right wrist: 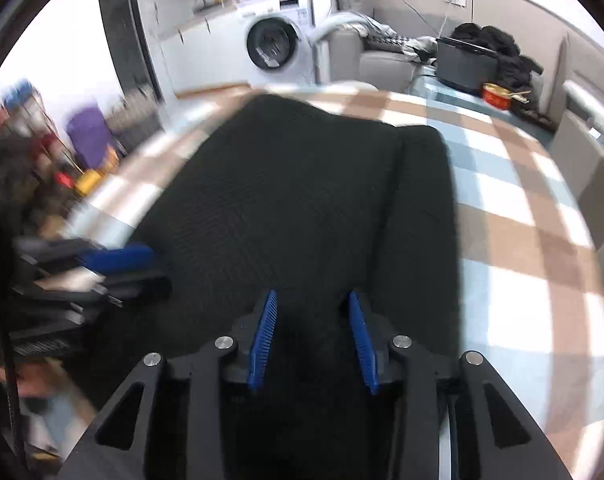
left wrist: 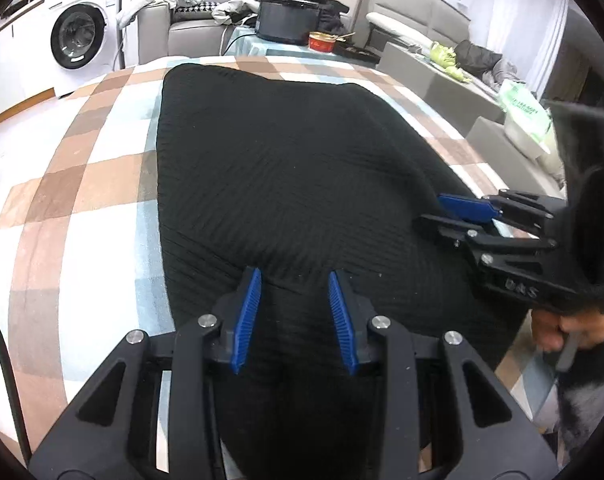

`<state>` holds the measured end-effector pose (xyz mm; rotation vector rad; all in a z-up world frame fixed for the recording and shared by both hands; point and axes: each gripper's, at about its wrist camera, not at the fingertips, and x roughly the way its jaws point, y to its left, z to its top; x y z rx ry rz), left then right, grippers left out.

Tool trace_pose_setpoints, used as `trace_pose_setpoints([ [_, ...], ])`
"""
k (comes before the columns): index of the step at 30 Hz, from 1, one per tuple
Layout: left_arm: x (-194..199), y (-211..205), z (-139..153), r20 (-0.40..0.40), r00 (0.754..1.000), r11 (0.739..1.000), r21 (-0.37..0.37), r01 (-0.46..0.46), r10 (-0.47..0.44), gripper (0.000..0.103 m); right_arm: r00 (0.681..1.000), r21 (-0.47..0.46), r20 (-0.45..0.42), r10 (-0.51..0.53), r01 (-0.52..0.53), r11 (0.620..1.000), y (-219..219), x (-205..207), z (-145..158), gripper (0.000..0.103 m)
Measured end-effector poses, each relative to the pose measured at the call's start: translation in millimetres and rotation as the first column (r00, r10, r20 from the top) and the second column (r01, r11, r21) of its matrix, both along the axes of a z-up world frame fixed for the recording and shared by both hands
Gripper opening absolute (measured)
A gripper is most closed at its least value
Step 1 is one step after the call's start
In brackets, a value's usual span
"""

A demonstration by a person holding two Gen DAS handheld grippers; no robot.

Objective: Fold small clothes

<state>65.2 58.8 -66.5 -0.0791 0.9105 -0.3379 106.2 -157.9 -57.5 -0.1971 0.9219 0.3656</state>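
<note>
A black ribbed knit garment point(left wrist: 277, 168) lies spread flat on a checked tablecloth point(left wrist: 81, 184); it also fills the middle of the right wrist view point(right wrist: 302, 200). My left gripper point(left wrist: 293, 280) is open, its blue pads just above the garment's near edge. My right gripper point(right wrist: 313, 300) is open over the garment's near edge too. In the left wrist view the right gripper point(left wrist: 438, 208) comes in from the right at the garment's right edge. In the right wrist view the left gripper point(right wrist: 153, 264) shows blurred at the left edge.
A washing machine point(left wrist: 77, 36) stands beyond the table at the back left. A grey sofa point(left wrist: 189, 24) with clothes, a black pot point(left wrist: 287, 18) and a red tin point(left wrist: 322, 42) are behind. A green-printed bag point(left wrist: 522, 108) sits at the right.
</note>
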Motion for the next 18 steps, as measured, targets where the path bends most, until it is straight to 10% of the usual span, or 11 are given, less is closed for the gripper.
trace_pose_setpoints([
  [14,36.0,8.1,10.4,-0.013,0.998,0.998,-0.017,-0.061,0.061,0.033,0.984,0.27,-0.173,-0.04,0.086,0.959,-24.4,56.2,4.4,0.038],
  [18,41.6,6.3,18.1,0.002,0.998,0.998,-0.013,-0.063,0.063,0.033,0.981,0.298,-0.193,-0.015,0.073,0.952,-19.5,70.3,9.3,0.008],
])
